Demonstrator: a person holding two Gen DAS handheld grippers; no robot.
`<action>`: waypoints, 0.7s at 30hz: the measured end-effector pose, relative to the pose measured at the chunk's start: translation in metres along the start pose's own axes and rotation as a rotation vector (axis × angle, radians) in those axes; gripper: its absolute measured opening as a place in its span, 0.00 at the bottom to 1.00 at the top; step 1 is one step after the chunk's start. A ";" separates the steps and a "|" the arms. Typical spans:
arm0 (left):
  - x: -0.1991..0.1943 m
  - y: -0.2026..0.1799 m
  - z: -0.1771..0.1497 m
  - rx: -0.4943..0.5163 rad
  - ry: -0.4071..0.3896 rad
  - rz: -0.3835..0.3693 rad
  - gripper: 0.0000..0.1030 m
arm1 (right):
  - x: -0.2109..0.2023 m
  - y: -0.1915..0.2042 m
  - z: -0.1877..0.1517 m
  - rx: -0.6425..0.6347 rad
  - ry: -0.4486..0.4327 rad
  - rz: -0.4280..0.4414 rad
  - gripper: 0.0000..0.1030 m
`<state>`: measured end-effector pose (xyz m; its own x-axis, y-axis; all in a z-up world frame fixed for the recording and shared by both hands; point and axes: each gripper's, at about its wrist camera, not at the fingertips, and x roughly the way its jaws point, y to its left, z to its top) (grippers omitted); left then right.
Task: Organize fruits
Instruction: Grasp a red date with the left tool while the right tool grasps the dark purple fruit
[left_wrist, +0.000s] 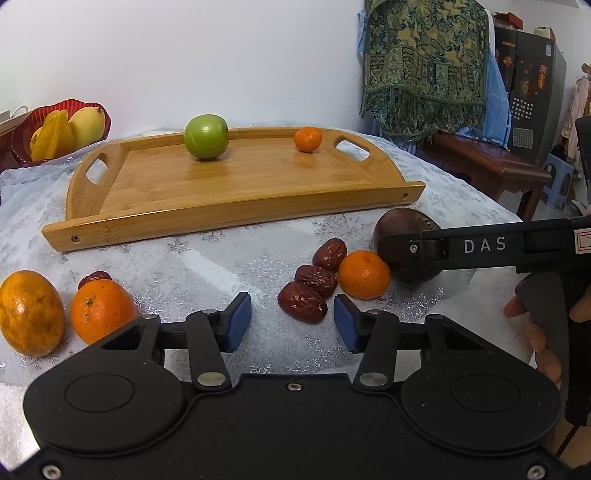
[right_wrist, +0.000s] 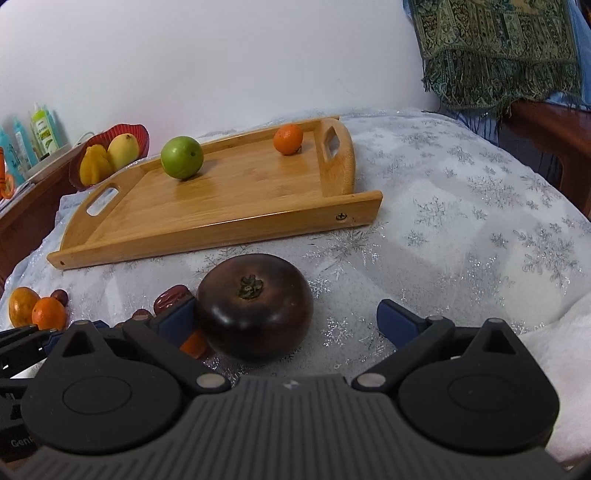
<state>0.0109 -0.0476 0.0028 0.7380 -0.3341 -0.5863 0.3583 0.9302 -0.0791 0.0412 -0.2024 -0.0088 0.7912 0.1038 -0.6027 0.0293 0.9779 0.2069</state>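
The wooden tray (left_wrist: 236, 192) sits at the far side of the table and holds only a green apple (left_wrist: 206, 136) and one small mandarin (left_wrist: 308, 139), so the sorting looks barely begun. Nearer on the snowflake cloth (right_wrist: 461, 229) lie a dark round fruit (right_wrist: 255, 306), three red dates (left_wrist: 314, 280) just beside a mandarin (left_wrist: 364, 274), and at the near left two oranges (left_wrist: 99, 310) with another date behind them. The right gripper (right_wrist: 286, 319) straddles the dark fruit, fingers spread wide, the left pad against it and the right one clear. The left gripper (left_wrist: 291, 321) hovers over the cloth beside the dates, fingers partly apart, pinching nothing.
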 end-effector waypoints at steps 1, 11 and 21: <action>0.000 0.000 0.000 0.002 0.001 -0.001 0.42 | 0.000 0.000 0.000 0.003 0.000 0.002 1.00; 0.000 -0.004 -0.001 0.019 0.005 -0.009 0.31 | -0.001 -0.001 -0.007 0.035 -0.050 0.000 1.00; -0.001 -0.003 0.000 0.006 0.002 -0.010 0.27 | -0.010 0.001 -0.004 0.022 -0.044 0.054 0.89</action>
<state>0.0094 -0.0503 0.0037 0.7333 -0.3432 -0.5870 0.3690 0.9259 -0.0804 0.0308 -0.2015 -0.0057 0.8181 0.1477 -0.5558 -0.0012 0.9669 0.2552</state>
